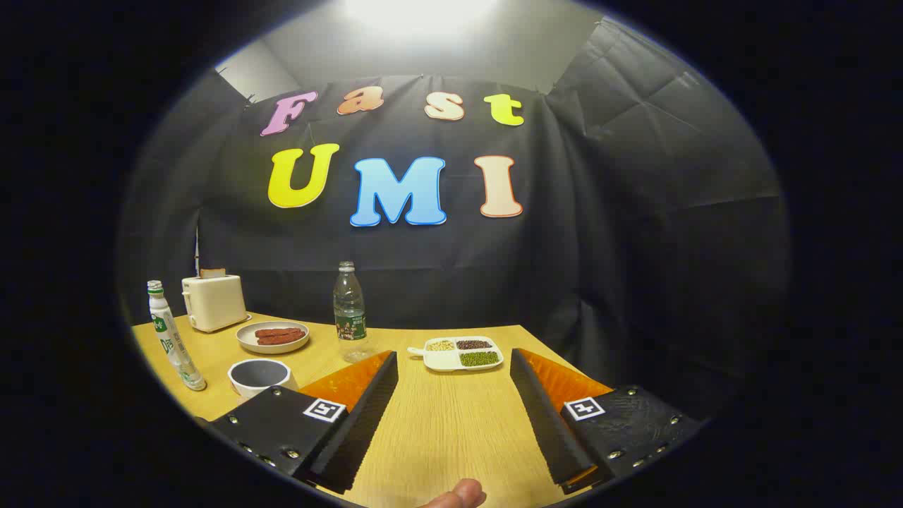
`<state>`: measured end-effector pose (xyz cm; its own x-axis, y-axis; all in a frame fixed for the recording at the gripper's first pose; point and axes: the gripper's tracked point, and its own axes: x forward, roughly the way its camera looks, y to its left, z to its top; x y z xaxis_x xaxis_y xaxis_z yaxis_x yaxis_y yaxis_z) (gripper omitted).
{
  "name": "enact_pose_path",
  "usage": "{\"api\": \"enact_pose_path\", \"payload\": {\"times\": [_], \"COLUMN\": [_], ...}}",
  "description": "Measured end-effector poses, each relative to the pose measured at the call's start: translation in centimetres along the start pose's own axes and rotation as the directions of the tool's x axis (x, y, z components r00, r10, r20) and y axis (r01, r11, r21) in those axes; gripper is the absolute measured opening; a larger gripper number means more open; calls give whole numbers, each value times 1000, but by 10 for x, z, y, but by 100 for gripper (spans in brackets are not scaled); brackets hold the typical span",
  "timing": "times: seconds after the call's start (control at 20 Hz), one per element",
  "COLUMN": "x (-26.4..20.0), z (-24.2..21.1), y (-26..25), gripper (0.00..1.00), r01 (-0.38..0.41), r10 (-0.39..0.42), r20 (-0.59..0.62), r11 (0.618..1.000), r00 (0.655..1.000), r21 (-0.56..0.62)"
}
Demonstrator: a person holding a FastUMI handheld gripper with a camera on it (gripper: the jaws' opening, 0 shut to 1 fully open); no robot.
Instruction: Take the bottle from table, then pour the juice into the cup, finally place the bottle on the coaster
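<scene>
Tongs [453, 367] held wide apart, nothing gripped, above the counter [437, 430]; bottle [350, 312] stands untouched just ahead of the left finger, behind the cup [259, 376], so reaching and grasping is judged next.

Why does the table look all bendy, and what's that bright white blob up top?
In the gripper view, the fisheye lens curves the table edge and leans the white bottle; the blob is lamp glare on the ceiling. The open gripper, clear bottle and cup look sharp.
</scene>
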<state>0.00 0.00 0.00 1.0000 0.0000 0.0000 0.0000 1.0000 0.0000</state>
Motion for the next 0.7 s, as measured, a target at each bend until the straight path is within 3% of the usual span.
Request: {"api": "enact_pose_path", "payload": {"times": [0.45,0.7], "x": [-31,-51], "z": [14,26], "y": [54,109], "gripper": [97,97], "r01": [52,-12], "r10": [-52,9], "r20": [6,42], "r11": [998,997], "r00": [999,999], "r21": [31,74]}}
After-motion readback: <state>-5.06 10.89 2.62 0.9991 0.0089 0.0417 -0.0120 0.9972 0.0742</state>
